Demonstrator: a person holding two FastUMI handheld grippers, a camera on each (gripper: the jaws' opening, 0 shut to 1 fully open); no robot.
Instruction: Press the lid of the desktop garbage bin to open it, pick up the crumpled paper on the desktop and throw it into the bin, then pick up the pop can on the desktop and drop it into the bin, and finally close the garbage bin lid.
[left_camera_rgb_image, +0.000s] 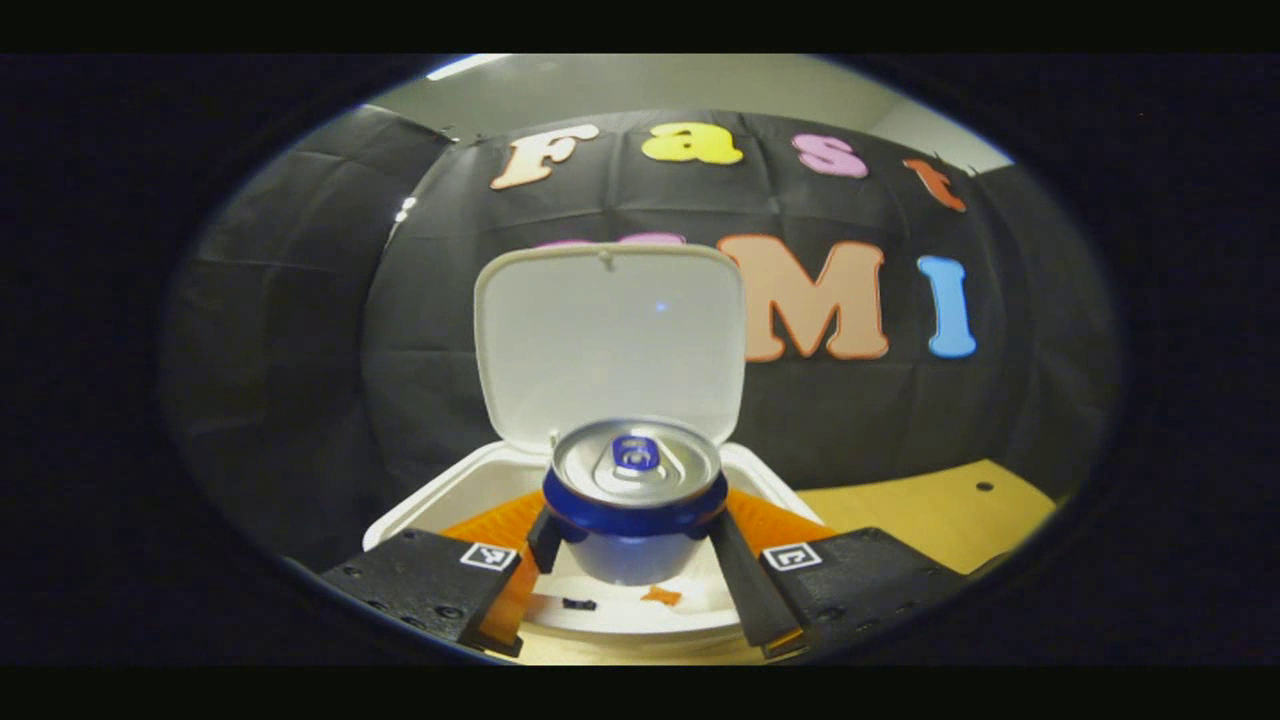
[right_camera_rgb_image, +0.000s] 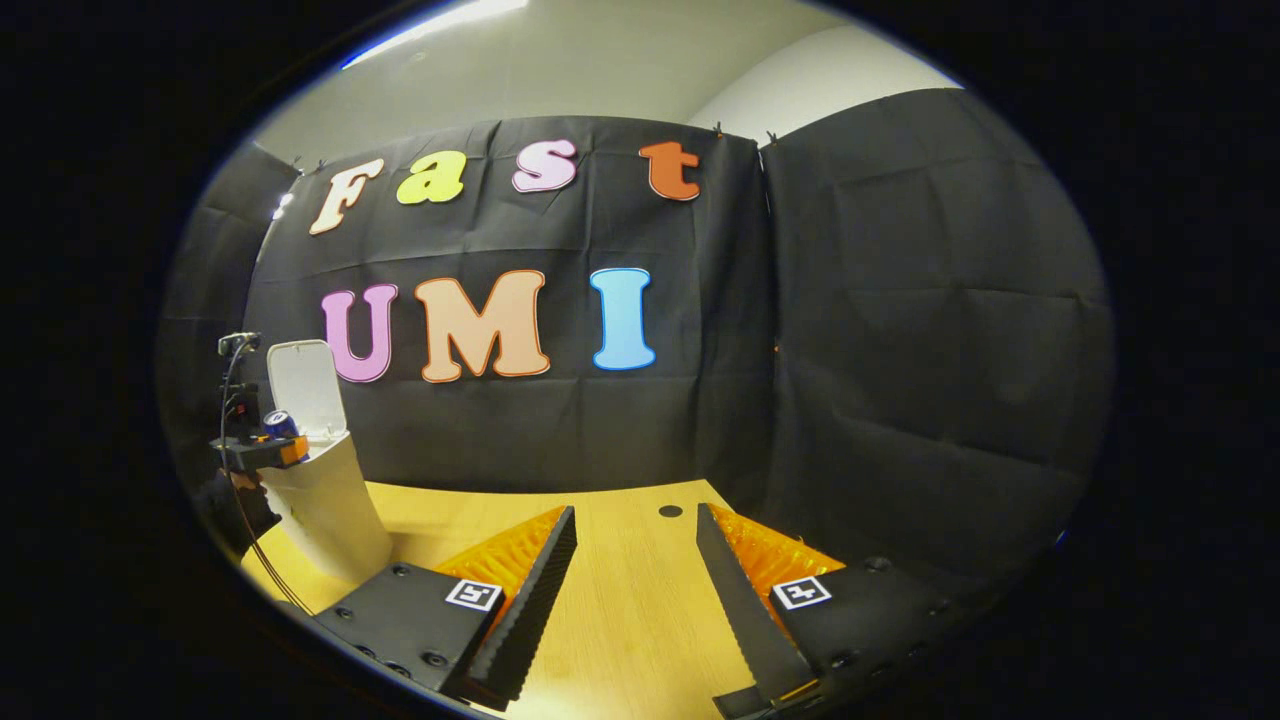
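The blue pop can (left_camera_rgb_image: 636, 480) with a silver top stands upright between my left gripper's (left_camera_rgb_image: 635, 530) fingers, which press on both its sides. It hangs over the open mouth of the white bin (left_camera_rgb_image: 440, 500). The bin's lid (left_camera_rgb_image: 610, 340) stands upright behind the can. Inside the bin I see a pale bottom with small scraps; I cannot make out the paper. In the right gripper view the bin (right_camera_rgb_image: 325, 500) is far left, with the lid (right_camera_rgb_image: 300, 385) up, the can (right_camera_rgb_image: 280, 422) above it in the left gripper (right_camera_rgb_image: 262, 450). My right gripper (right_camera_rgb_image: 636, 515) is open over bare table.
The wooden table (right_camera_rgb_image: 620, 600) stretches ahead of the right gripper, with a small round hole (right_camera_rgb_image: 670, 511) near its far edge. A hand (right_camera_rgb_image: 240, 500) and a cable show beside the bin. Black cloth walls close the back and the right side.
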